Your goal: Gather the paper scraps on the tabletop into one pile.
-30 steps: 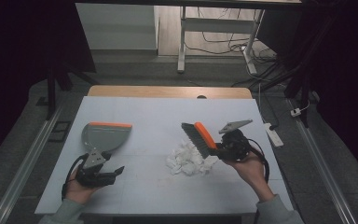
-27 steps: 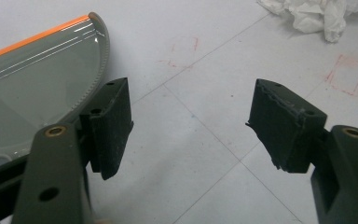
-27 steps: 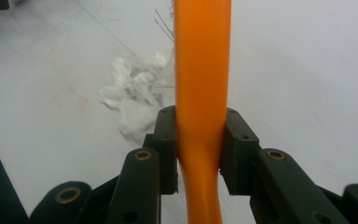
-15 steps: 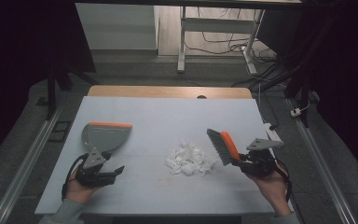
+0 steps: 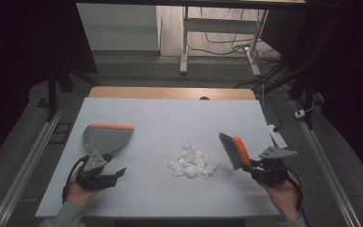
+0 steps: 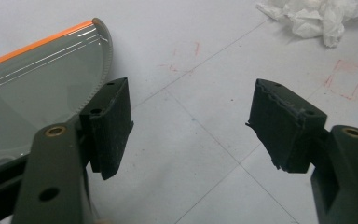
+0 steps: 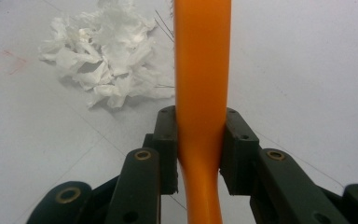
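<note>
The right hand-held gripper (image 5: 256, 166), pinching the brush (image 5: 234, 150) by its orange handle, has withdrawn from the paper scraps (image 5: 192, 162) to their right. The pile remains mid-counter (image 5: 170, 113), unswept. The left hand-held gripper (image 5: 105, 175), jaws spread and empty, rests near the dustpan (image 5: 105, 137).

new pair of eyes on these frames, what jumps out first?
Probably the heap of crumpled white paper in the middle of the pale table. Just right of it, the right gripper clamps the orange handle of a brush, bristles turned toward the heap. At the left lies a grey dustpan with an orange lip, and the left gripper sits beside it with jaws open and nothing between them.
</note>
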